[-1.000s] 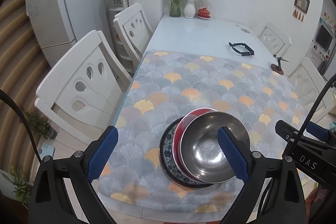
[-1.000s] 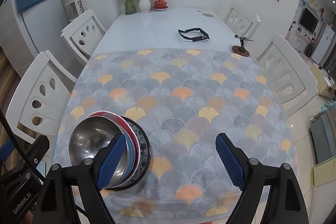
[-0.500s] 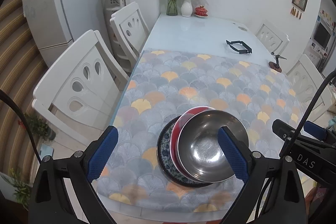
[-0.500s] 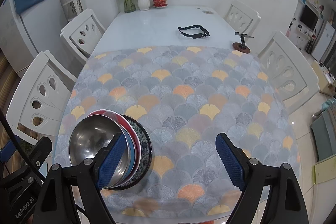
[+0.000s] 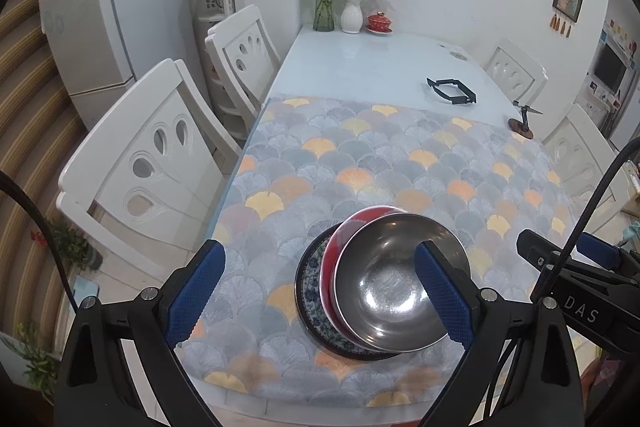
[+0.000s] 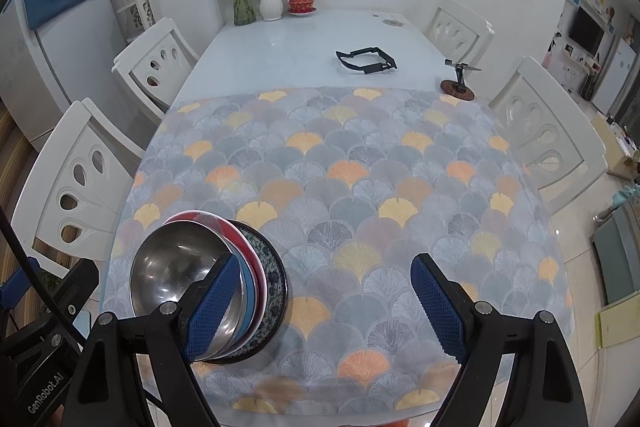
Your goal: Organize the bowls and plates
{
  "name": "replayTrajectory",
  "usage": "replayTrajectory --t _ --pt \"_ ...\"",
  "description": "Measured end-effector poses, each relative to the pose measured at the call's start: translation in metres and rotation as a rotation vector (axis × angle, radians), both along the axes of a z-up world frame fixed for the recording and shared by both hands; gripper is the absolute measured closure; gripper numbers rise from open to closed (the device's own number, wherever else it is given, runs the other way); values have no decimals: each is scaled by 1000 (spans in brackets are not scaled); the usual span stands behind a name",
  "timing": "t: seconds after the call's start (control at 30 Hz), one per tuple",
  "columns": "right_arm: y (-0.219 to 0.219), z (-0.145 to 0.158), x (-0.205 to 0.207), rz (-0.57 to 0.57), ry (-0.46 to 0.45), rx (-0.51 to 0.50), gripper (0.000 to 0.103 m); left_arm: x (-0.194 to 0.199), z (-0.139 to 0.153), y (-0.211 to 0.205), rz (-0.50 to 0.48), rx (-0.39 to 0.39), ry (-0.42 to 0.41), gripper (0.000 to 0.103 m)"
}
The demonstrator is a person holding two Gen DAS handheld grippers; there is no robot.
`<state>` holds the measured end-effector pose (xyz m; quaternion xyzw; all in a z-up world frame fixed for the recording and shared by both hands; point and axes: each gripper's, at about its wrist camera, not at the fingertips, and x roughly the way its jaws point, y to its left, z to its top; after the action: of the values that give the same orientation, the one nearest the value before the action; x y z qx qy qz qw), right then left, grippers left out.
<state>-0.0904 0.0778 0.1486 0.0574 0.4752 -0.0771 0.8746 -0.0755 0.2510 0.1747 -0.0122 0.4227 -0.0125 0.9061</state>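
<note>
Your left gripper (image 5: 320,291) is spread wide with nothing between its blue pads, held above the near edge of the desk (image 5: 380,63). Your right gripper (image 6: 324,303) is just as wide apart and also grips nothing.

The dishes sit nested in one stack on the fan-patterned mat (image 5: 360,163), close to the desk's near edge. On top is the steel bowl (image 5: 384,287), resting inside a red bowl (image 5: 340,247), with the blue-and-white patterned plate (image 5: 310,291) at the bottom touching the mat. From the right wrist view the same stack lies to the left of your right gripper, whose left pad overlaps the steel bowl (image 6: 176,267) in the picture; a thin blue rim (image 6: 250,291) shows between the steel and the red bowl (image 6: 224,223), above the patterned plate (image 6: 274,267).

Further back on the bare desk lie a black strap-like frame (image 5: 452,93) and a small stand on a brown base (image 5: 522,125), well apart from the stack. Two vases of flowers (image 5: 336,3) and a red lidded cup (image 5: 379,23) stand at the far end.
</note>
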Motion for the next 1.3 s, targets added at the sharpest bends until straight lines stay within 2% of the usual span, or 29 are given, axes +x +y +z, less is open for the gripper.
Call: replayTrajectory --t 1.3 --pt "-5 -1 -3 -24 4 7 17 3 -4 -1 -19 30 6 8"
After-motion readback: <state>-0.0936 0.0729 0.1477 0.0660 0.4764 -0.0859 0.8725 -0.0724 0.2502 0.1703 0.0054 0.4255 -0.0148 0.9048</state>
